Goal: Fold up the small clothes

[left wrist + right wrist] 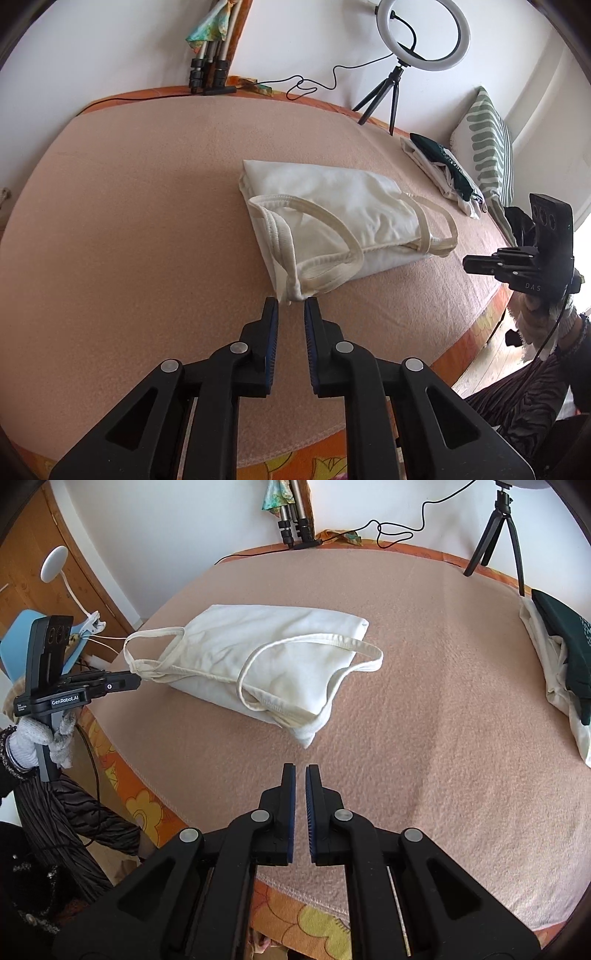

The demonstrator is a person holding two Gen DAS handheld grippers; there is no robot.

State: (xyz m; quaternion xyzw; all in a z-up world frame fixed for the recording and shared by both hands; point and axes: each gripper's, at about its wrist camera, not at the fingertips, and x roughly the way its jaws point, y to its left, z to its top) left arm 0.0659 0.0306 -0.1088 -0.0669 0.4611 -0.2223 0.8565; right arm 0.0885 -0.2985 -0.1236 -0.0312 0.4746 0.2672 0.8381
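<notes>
A white tank top (pixel 332 210) lies folded on the pink blanket (pixel 129 221), straps loose on top. It also shows in the right wrist view (pixel 266 657). My left gripper (pixel 291 306) is open a little, its tips right at the garment's near corner, holding nothing. From the right wrist view the left gripper (pixel 135 681) sits at the strap end of the top. My right gripper (pixel 300 771) has its jaws nearly together and empty, a short way off the garment's corner. It shows in the left wrist view (pixel 469 264) at the bed's right edge.
A stack of folded clothes, dark green on white (pixel 443 166), lies at the far right by a striped pillow (pixel 487 147). A ring light on a tripod (pixel 424 37) and folded stands (pixel 210 70) are by the back wall. The bed edge (pixel 122 771) is near.
</notes>
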